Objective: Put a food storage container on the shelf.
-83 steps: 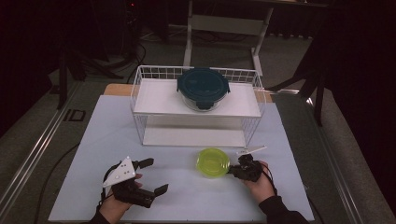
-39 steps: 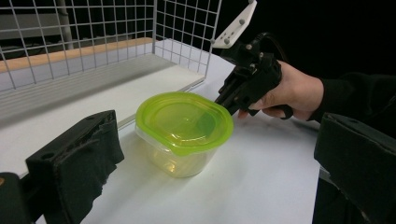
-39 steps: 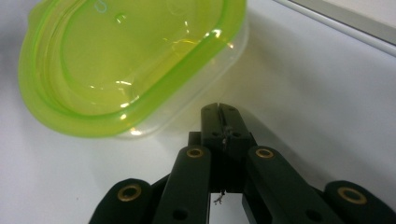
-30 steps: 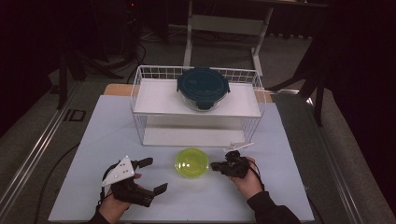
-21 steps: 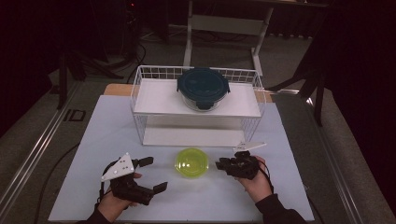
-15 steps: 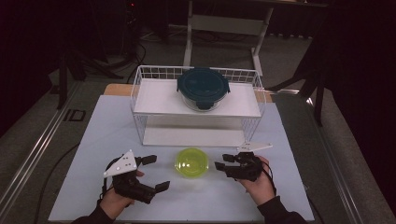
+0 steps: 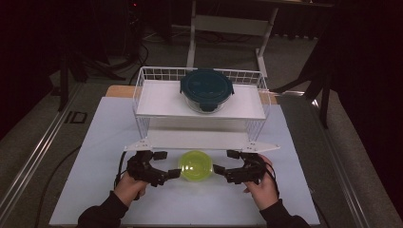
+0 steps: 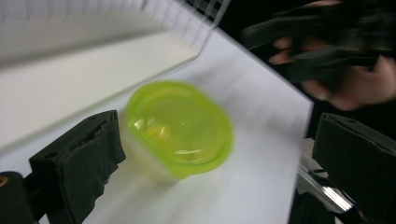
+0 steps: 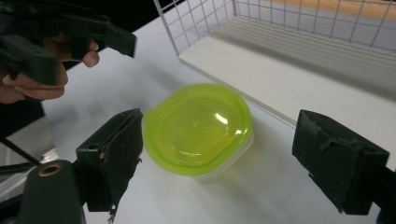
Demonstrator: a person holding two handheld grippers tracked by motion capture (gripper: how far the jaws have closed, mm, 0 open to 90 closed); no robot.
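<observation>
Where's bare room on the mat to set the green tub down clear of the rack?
Free: the white mat left of the wire rack, and its near strip between the hands. Crowded: around the green tub, flanked by the left gripper and right gripper.

A yellow-green lidded tub point(image 7: 195, 166) is sitting on the white mat point(image 7: 100, 142), just in front of the wire rack point(image 7: 142, 95). The left gripper point(image 7: 164, 166) and right gripper point(image 7: 223, 162) are flanking it with jaws spread wide, leaving bare mat on each side of the tub. Behind it, the rack's lower shelf point(image 7: 199, 139) is closing off the far side. A dark-lidded glass bowl point(image 7: 206, 90) is occupying the upper shelf.
</observation>
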